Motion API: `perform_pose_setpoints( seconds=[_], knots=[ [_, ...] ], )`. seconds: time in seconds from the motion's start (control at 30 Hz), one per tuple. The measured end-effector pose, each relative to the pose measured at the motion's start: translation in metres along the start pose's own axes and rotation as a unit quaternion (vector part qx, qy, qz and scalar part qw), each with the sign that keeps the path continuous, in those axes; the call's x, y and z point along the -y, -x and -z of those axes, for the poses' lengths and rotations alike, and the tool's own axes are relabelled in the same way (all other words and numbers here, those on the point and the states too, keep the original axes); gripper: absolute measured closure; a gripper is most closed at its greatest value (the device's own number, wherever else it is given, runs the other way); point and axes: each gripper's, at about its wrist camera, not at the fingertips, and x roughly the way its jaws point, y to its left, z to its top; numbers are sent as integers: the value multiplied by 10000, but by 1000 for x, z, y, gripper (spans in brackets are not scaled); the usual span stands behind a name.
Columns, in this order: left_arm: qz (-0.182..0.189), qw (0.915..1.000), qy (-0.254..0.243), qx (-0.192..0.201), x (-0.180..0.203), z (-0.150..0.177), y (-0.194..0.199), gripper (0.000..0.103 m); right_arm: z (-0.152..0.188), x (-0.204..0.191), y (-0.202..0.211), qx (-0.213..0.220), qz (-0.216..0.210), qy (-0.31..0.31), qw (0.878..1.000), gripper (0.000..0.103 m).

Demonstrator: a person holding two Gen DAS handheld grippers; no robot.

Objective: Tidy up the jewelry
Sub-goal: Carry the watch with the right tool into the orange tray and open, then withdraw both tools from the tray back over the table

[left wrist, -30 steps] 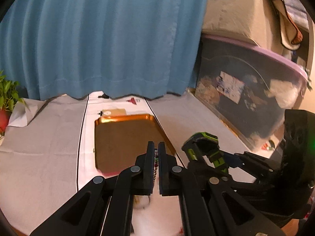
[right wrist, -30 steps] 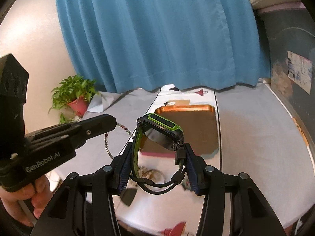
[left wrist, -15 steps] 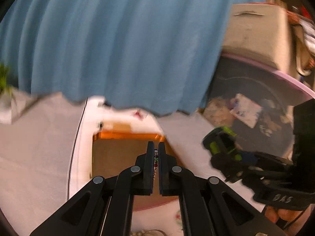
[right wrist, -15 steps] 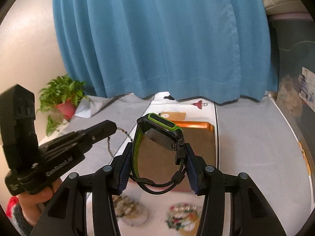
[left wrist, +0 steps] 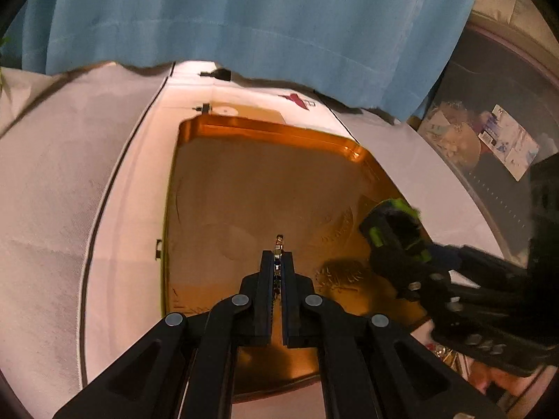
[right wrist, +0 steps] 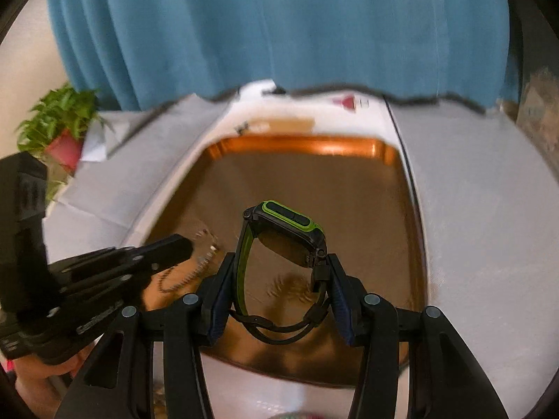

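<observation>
- Potted plant (right wrist: 57,122): stands at the far left of the right wrist view, on the grey cloth (right wrist: 489,209) in front of the blue curtain (right wrist: 279,24).
- Left gripper (left wrist: 277,262): fingers nearly closed, with only a narrow slot between the pads. A thin beaded necklace (left wrist: 278,244) is pinched in that slot; its clasp end protrudes just past the fingertips.
- Necklace, right wrist view (right wrist: 188,272): the free length hangs below the left gripper (right wrist: 181,244) in a loop over the left part of the tray. The view is blurred here, so contact with the tray floor cannot be determined.
- Tray (left wrist: 279,132): copper-coloured, rectangular, with a raised rim. It lies on a white strip (left wrist: 139,181) between the grey cloth panels.
- Right gripper (right wrist: 279,279): fingers partly spread, clamping a black-and-green watch (right wrist: 286,216) by the sides of its strap loop. The watch face points forward and up, held above the tray (right wrist: 314,145) centre.
- Right gripper, left wrist view (left wrist: 401,241): positioned over the tray's right edge, beside the left gripper and apart from it.
- Storage bin (left wrist: 489,132): clear, located at the far right beyond the cloth.
</observation>
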Motion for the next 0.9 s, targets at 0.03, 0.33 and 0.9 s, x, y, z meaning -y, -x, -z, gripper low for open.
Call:
perform_pose_setpoints(
  seconds=[0.03, 0.33, 0.9],
  knots=[
    [-18, 10000, -7, 3, 0, 1, 2, 102, 1, 1, -6, -61, 13, -10, 10000, 53],
    [-337, 9980, -486, 231, 21, 1, 18, 100, 15, 8, -9, -205, 188, -168, 9995, 35],
    [-396, 9968, -397, 577, 48, 55, 127, 31, 81, -25, 155, 457, 460, -233, 9976, 11]
  ],
)
